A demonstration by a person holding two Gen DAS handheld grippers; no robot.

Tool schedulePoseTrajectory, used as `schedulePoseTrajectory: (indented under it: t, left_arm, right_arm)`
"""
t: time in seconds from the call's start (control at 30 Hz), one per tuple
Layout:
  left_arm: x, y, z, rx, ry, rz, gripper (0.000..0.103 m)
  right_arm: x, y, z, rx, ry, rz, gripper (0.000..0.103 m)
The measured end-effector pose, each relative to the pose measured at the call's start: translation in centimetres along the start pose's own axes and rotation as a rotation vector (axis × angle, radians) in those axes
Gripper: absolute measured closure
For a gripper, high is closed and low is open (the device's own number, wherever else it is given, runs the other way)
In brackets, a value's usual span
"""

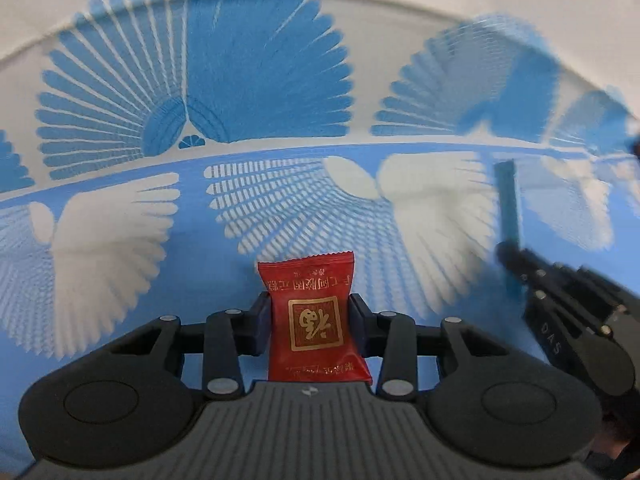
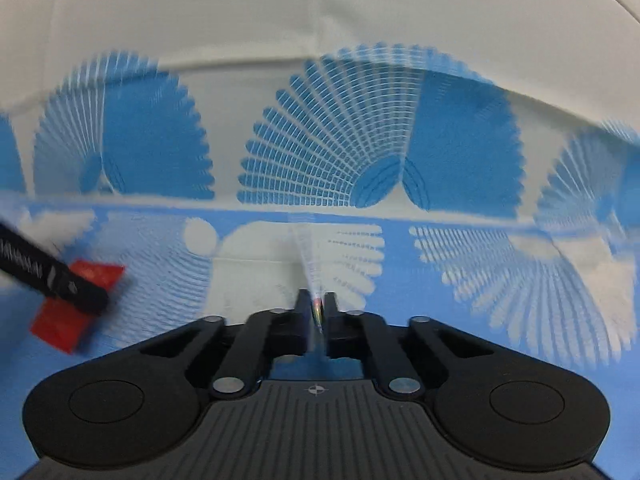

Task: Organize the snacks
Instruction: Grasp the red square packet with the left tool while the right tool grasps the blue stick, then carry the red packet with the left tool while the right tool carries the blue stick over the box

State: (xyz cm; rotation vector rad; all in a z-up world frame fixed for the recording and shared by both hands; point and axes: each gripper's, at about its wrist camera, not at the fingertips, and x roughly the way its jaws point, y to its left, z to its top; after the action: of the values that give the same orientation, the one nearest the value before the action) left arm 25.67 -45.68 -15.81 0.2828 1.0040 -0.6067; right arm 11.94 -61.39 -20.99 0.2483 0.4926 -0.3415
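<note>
1. Left gripper (image 1: 306, 314) closed partway on a red snack packet (image 1: 316, 320); one dark pad pressed against each long side of the packet, jaws held apart by its width.
2. Packet standing lengthwise between the fingers: crimped far end poking past the fingertips, near end reaching back to the gripper body, gold square emblem facing the camera.
3. Beneath it, a blue-and-white cloth (image 1: 120, 208) with fan patterns; whether the packet rests on the cloth or hangs just above cannot be told.
4. Right gripper (image 2: 316, 308) pinched nearly closed on a thin wrapper (image 2: 306, 256), seen edge-on from its own camera: a pale, blurred sliver running forward from between the fingertips, with a shiny bit right at the pads.
5. From the left wrist camera, the same thin piece (image 1: 508, 204) appearing as a narrow teal strip standing upright from the right gripper's tip (image 1: 510, 254), toward the right edge of the cloth.
6. From the right wrist camera, the red packet (image 2: 76, 304) low at left, crossed by a dark finger of the left gripper (image 2: 86, 294); motion blur there.
7. Both snacks well apart, over the blue band of the cloth.
</note>
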Motion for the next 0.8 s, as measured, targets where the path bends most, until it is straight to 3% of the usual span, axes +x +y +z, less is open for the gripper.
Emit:
schedulePoseTrajectory:
  t: [0.23,0.4,0.63,0.8]
  left_arm:
    - [-10.3,-1.7,-6.6,0.095,-0.027,0.002,0.059]
    - [-16.3,-1.9,-11.4,0.092,-0.015,0.0,0.059]
    - [-26.4,-1.4,-18.1,0.116,-0.075,-0.008,0.058]
    - [-32.7,0.6,-23.3,0.108,-0.105,0.008,0.058]
  right_arm:
    - [-11.2,3.3,-2.9,0.136,-0.011,0.008,0.098]
    - [-20.1,6.2,-4.9,0.217,0.001,-0.015,0.098]
    - [-30.3,10.1,-7.2,0.258,0.063,-0.033,0.098]
    - [-36.3,13.7,-8.9,0.255,0.106,0.008,0.098]
